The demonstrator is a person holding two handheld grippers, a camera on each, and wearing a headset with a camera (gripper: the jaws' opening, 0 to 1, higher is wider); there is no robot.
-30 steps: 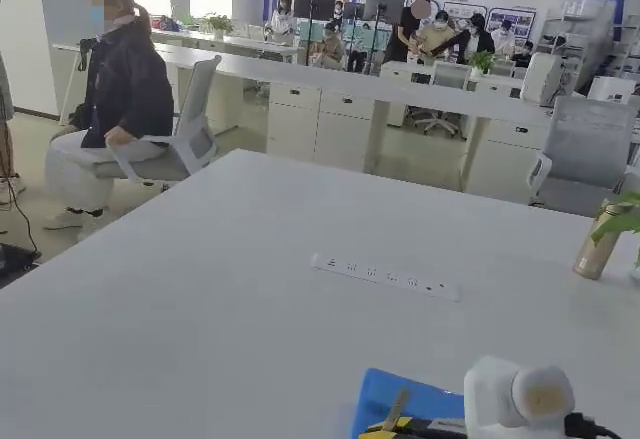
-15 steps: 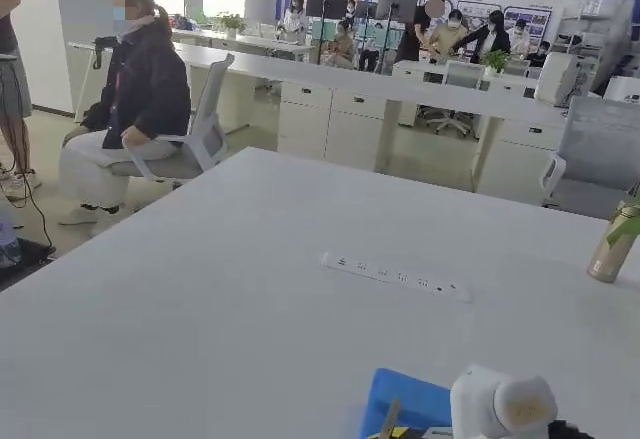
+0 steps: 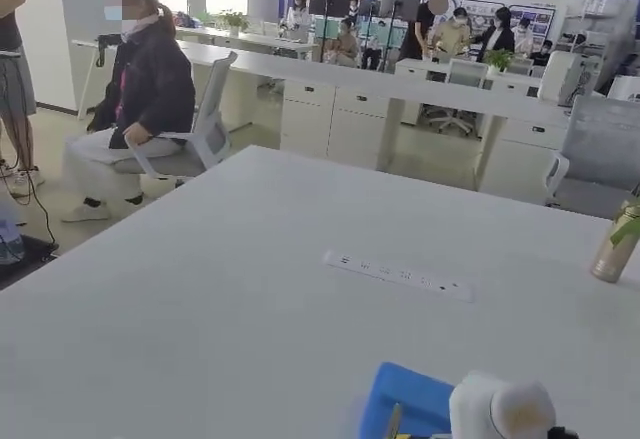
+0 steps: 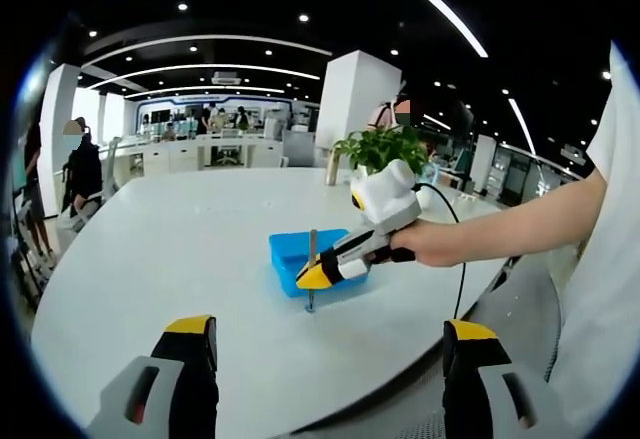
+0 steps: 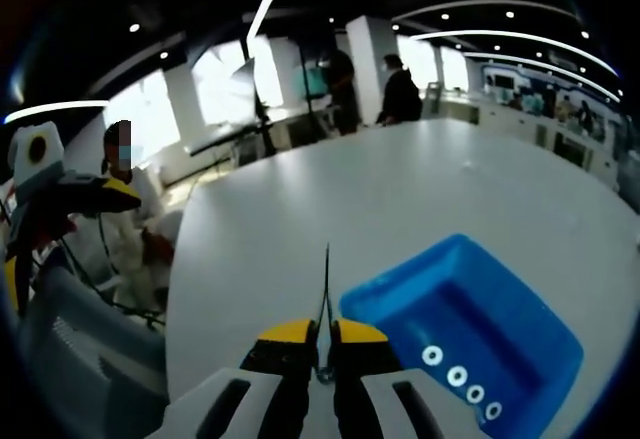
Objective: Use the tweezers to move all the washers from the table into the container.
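Observation:
A blue container (image 5: pixel 470 329) sits on the white table (image 5: pixel 400 189), just right of my right gripper (image 5: pixel 322 334). Several silver washers (image 5: pixel 455 374) lie in a row inside it. The right gripper is shut on thin metal tweezers (image 5: pixel 326 284), which point forward over the table. In the left gripper view a hand holds the right gripper (image 4: pixel 325 271) with the tweezers' tip (image 4: pixel 310 304) down on the table at the container's (image 4: pixel 300 249) near edge. My left gripper (image 4: pixel 330 331) hangs back over the table edge, jaws wide apart and holding nothing. The container's far corner (image 3: pixel 405 394) shows at the bottom of the head view.
A white power strip (image 3: pixel 400 274) is set into the table's middle. A bottle (image 3: pixel 612 244) stands at the right edge, beside a potted plant (image 4: pixel 380 149). A person sits on a chair (image 3: pixel 140 99) off the table's left side. More desks and people are behind.
The head camera has tilted up slightly, so the container and the gripper sit lower in the picture. Nothing on the table has visibly moved.

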